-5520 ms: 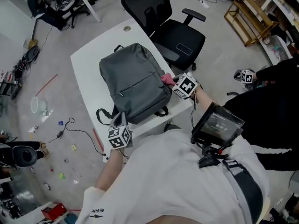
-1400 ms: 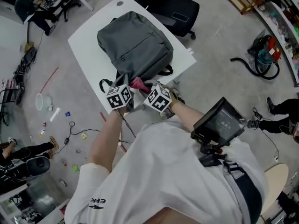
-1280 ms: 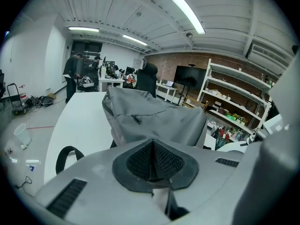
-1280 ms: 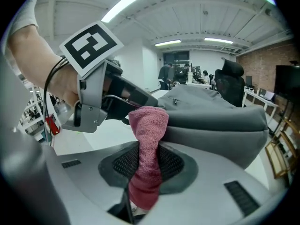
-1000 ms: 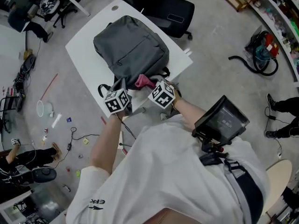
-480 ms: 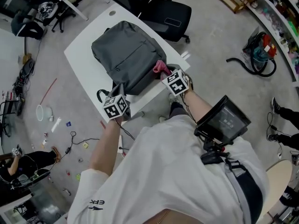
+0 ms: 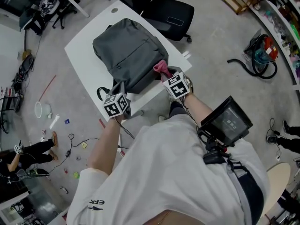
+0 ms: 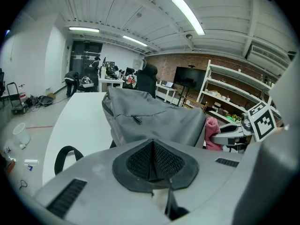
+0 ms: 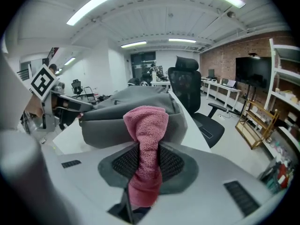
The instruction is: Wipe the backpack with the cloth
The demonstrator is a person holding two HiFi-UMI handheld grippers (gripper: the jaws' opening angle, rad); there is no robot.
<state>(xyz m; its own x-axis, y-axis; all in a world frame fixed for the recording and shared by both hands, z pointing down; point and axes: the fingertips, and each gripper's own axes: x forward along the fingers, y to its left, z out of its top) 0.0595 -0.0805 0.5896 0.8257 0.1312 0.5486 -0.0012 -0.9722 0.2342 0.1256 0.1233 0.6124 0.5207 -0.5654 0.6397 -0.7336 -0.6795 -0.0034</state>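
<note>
White table [image 7: 84, 62] stands at an angle to the person, and a black strap loop [image 7: 100, 93] trails off the bag's near-left corner. The left gripper [image 8: 152, 162] sits low at that corner, just beside the bag's bottom edge. Its own view shows the jaws pressed together with nothing between them. The grey backpack [image 7: 132, 50] lies flat mid-table, zip panel up and bottom end toward the person. The pink cloth [image 7: 162, 68] is at the bag's near-right corner, a rolled tuft standing up out of the right gripper [image 9: 146, 165], whose jaws are clamped on its lower part. The tuft's top is at or against the bag's side wall; neither view settles whether they touch. A black office chair [image 7: 165, 14] stands beyond the table's far-right edge, out of the way. Judgement: the step in hand is a wiping pass along the bag's right side or bottom end, and how much is already wiped can't be read. To do it well, lay the tuft over so its flank bears on the fabric, not its tip. Press lightly, because the soft shell will likely dent and the bag may slide on the smooth top. The left gripper would serve best as a brace on the near-left corner. Use long overlapping strokes in one direction, and mind the zip pull catching the terry. The grip sits low on the cloth, so watch that drag doesn't pull it free.
</note>
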